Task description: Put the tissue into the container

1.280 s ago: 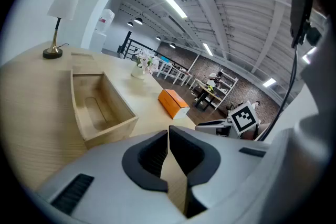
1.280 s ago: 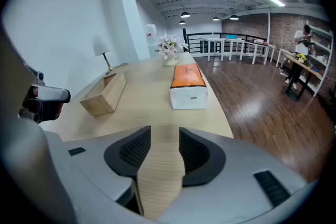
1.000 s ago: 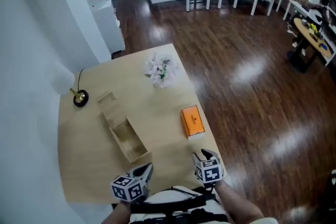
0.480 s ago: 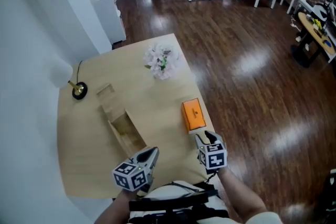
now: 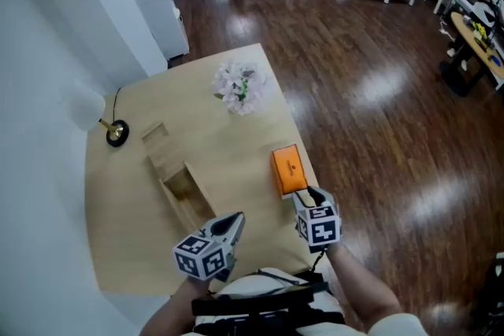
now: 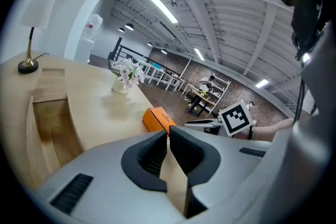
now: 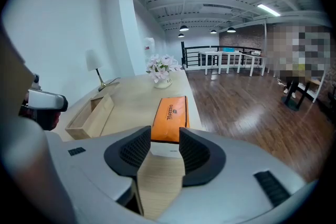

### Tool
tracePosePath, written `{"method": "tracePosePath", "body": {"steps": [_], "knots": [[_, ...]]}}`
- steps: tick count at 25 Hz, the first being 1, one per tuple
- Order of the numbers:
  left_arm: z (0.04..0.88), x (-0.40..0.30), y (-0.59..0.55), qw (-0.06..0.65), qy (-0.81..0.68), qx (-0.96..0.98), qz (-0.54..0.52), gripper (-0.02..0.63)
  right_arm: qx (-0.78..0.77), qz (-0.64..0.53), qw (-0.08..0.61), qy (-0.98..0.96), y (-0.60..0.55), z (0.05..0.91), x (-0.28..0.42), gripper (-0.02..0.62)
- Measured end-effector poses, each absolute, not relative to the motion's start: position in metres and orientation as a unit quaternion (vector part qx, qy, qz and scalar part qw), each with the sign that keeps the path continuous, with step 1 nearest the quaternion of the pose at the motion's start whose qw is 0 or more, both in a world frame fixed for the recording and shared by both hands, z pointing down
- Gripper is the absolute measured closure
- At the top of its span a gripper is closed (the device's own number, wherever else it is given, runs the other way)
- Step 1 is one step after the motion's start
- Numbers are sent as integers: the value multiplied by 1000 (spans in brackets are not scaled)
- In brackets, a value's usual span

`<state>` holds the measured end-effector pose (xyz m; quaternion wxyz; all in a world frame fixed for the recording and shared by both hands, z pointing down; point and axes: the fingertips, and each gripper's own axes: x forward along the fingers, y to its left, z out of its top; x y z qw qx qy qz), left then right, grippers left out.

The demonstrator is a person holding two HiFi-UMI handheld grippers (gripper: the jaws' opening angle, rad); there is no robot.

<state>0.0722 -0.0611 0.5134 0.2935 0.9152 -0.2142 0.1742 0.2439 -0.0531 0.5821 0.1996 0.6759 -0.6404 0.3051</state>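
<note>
An orange tissue pack [image 5: 288, 169] lies flat near the right edge of the light wooden table [image 5: 228, 145]. A long open wooden container [image 5: 177, 185] sits left of it, with its loose lid [image 5: 157, 144] resting at the far end. My right gripper [image 5: 315, 197] is just short of the pack's near end, open, with the pack [image 7: 170, 112] showing ahead between its jaws and nothing held. My left gripper [image 5: 236, 220] hovers by the container's near end, shut and empty. In the left gripper view the container [image 6: 50, 123] lies to the left and the pack [image 6: 160, 119] ahead.
A vase of pale flowers [image 5: 238, 90] stands at the table's far side. A small lamp with a brass base [image 5: 116, 133] is at the far left by the white wall. Dark wood floor [image 5: 378, 130] drops off right of the table's edge.
Both grippers have moved forward over the table's near edge, the right one closing in on the orange pack and the left one nearing the container. Neither gripper's jaws have changed.
</note>
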Motion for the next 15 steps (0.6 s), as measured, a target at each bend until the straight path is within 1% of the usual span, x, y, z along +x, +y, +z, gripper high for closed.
{"method": "tracePosePath", "body": {"steps": [4,10,12,14,15], "knots": [[518,83,-63,297,-208,914,182,600,677,304,205,-639,-61,586,249,416],[523,96,-66,303,-205,911,190,598,669,311,202,-644,-72,593,250,386],[525,100,-68,305,-206,909,194,576,665,316,201,-646,-76,596,250,378],[527,103,-70,307,-207,908,199,550,661,315,203,-650,-82,599,249,348],[528,104,-70,308,-207,907,202,535,659,314,206,-652,-84,600,248,321]]}}
